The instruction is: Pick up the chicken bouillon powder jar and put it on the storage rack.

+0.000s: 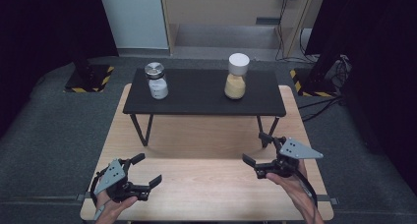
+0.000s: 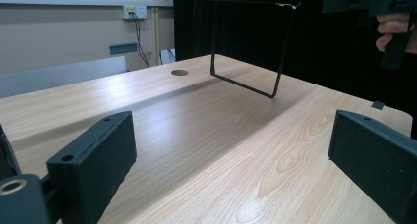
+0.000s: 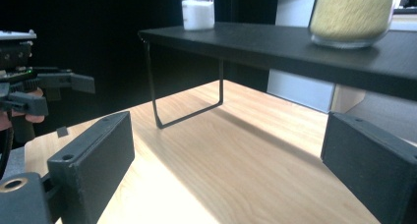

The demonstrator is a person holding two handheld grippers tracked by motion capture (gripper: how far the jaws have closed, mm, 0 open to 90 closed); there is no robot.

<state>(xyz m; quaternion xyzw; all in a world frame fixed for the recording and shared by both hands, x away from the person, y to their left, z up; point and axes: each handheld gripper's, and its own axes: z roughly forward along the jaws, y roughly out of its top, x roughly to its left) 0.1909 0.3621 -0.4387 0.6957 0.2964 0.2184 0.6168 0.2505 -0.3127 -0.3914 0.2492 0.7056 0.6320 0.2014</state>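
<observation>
Wooden table (image 1: 196, 184), black shelf (image 1: 204, 94): we log both grippers (image 1: 145, 171) (image 1: 258, 148) agape, empty; nearest jar (image 1: 236, 77), grain-filled glass, likely heavy, slippery, best gripped at its waist.

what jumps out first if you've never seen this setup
Two jars on a black raised shelf at the far end of the wooden table: a metal-lidded jar of white contents at its left, a white-capped jar of yellow grains at its right. Nearer, the left gripper and right gripper hang open, holding nothing.
</observation>
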